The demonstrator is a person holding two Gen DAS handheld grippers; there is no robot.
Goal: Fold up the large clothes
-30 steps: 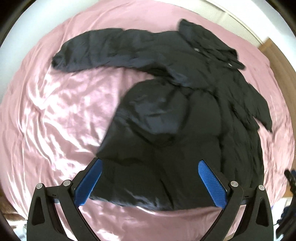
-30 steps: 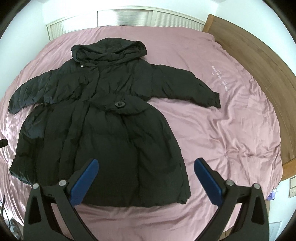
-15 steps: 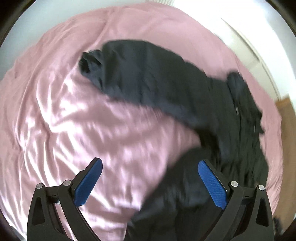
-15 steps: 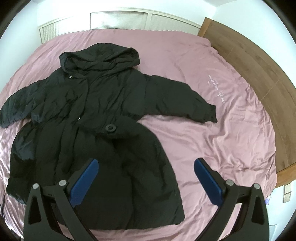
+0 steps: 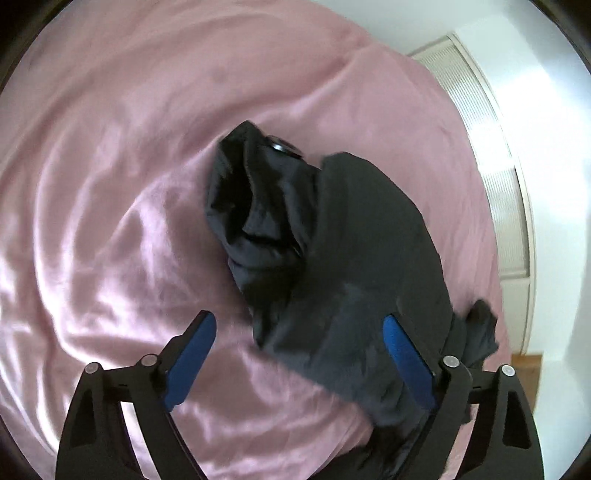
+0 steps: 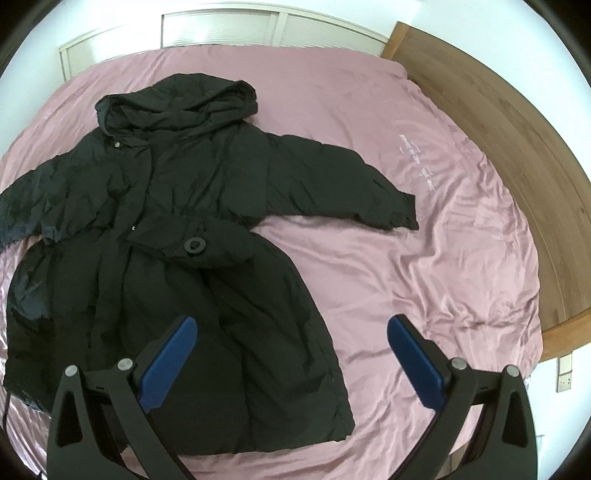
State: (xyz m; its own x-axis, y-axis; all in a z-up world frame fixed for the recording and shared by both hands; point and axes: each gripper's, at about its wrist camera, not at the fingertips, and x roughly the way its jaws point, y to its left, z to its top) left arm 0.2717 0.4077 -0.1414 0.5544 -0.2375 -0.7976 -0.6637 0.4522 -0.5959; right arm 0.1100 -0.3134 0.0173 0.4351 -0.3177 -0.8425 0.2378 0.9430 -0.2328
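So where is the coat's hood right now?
In the right wrist view, the hood lies at the coat's far end, upper left, on the pink sheet near the louvred doors.

Much of the coat lies out of clear sight

In the left wrist view the black hooded coat is motion-blurred, its body cut off at the bottom edge behind the right finger. In the right wrist view its left sleeve runs off the frame's edge, and the pale lettering on the pink bedsheet is too small to read.
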